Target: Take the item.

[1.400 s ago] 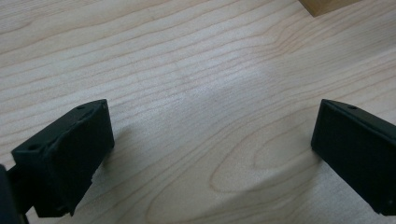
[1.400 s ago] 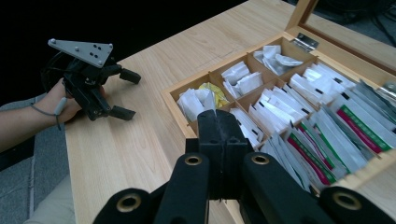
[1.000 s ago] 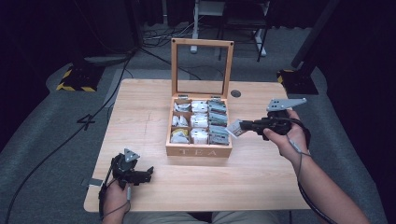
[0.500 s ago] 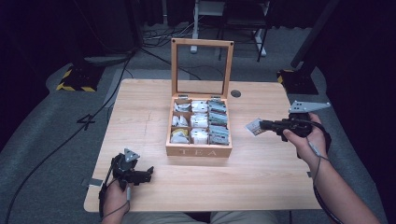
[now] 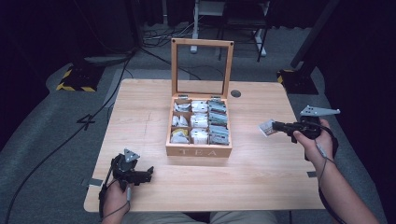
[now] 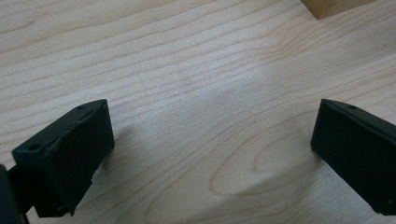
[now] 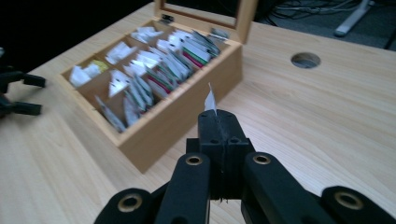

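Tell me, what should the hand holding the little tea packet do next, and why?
Probably lower it onto the bare table and let go. The right gripper is shut on the tea packet, held in the air to the right of the open tea box, away from its compartments. Open wood lies below it. The left gripper rests open near the table's front edge.

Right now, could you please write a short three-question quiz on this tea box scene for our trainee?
1. True or false: the lid of the tea box stands open.
2. What does the right hand-held gripper hold? A) tea bag B) spoon C) nothing
3. How do the left hand-held gripper jaws stand?

Key: 1 true. 2 A, the tea bag is pinched. 3 Wide open, nothing between them, over the table.
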### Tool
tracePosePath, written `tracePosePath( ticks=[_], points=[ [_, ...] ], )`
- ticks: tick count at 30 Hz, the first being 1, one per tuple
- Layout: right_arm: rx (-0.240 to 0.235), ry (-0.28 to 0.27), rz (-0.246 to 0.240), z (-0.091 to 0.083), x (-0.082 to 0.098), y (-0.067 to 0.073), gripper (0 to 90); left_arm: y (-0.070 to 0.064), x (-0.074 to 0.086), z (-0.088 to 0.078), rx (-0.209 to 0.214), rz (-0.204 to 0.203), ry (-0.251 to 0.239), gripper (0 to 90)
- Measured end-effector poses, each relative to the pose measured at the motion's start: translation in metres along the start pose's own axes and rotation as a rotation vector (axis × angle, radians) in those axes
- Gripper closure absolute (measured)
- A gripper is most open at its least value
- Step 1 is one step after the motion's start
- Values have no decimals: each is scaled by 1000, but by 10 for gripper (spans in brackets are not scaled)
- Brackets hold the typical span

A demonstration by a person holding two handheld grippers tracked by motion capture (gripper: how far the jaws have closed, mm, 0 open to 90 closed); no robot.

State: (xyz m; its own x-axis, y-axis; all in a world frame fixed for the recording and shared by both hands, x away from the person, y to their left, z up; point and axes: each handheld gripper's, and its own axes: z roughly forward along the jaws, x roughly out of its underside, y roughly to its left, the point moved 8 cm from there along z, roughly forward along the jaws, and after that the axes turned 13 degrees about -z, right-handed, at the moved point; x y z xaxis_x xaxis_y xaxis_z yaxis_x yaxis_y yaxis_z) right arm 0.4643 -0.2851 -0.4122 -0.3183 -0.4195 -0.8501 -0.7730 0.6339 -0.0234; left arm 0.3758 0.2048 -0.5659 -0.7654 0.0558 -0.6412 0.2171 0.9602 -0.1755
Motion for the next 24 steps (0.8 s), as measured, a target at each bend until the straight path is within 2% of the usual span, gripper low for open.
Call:
tracePosePath(
  ticks=[5, 9, 14, 24],
  points=[
    [33, 24, 20, 6, 21, -16, 900, 0, 0, 0, 0, -1, 1, 0],
    [52, 46, 34, 12, 36, -23, 900, 0, 0, 0, 0, 0, 0, 0],
    [79, 85, 81, 16, 52, -31, 900, 0, 0, 0, -1, -1, 1, 0],
    [85, 143, 110, 24, 73, -33, 900, 0, 0, 0, 0, -1, 0, 0]
  ],
)
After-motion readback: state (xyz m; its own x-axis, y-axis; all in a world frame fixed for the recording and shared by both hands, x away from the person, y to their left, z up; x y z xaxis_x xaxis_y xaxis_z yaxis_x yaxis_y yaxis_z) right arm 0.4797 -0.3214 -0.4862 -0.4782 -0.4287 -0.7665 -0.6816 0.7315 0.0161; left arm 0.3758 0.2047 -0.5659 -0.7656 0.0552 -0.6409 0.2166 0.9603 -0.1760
